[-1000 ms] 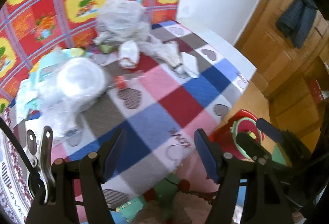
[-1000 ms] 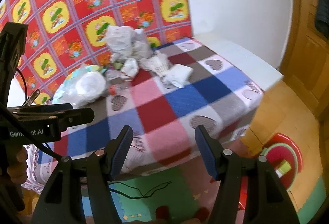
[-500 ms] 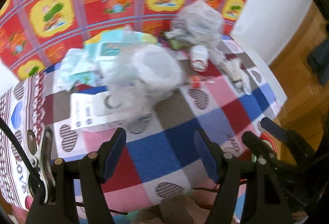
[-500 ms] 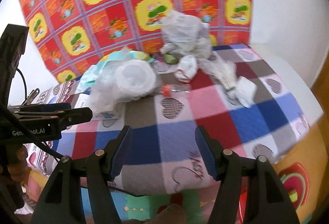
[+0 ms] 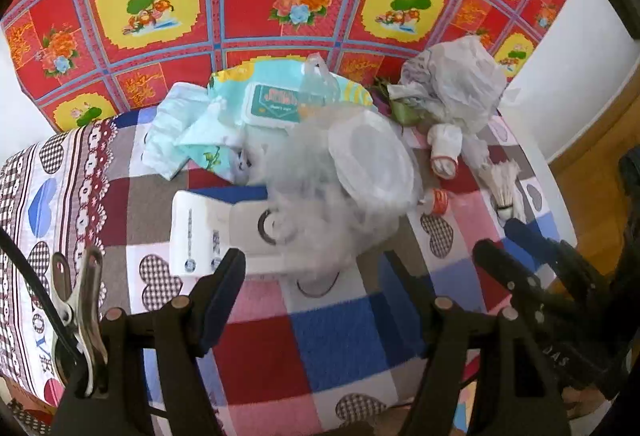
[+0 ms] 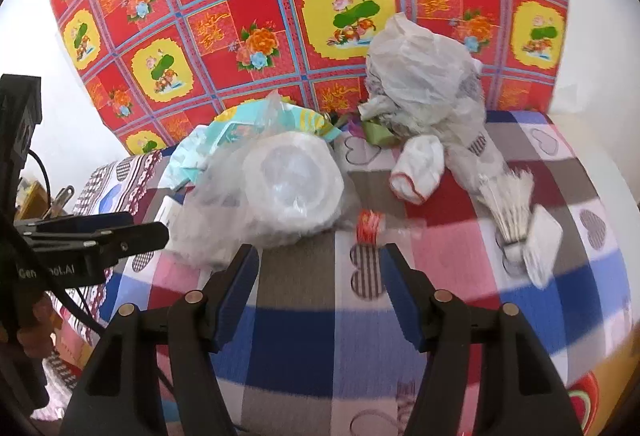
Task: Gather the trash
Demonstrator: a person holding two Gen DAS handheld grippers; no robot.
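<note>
A: Where's the trash?
B: On the desk: clear bag (image 6: 256,196) holding a white lid. Light, crinkly, slippery; pinch bunched film.
A: Jaws?
B: Left gripper (image 5: 312,300) and right gripper (image 6: 320,292) both released, empty

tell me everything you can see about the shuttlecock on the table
The shuttlecock is a white feathered one with a rounded white base ringed by a dark band. It lies on its side on the checked cloth, feathers fanned toward the crumpled white bag, base pointing at the table's near edge. The feathers look frayed and uneven. A flat white piece lies against its right side, and clear plastic from the bag seems to reach its feathers. In the left wrist view it shows at the right. Neither gripper touches it.
</note>
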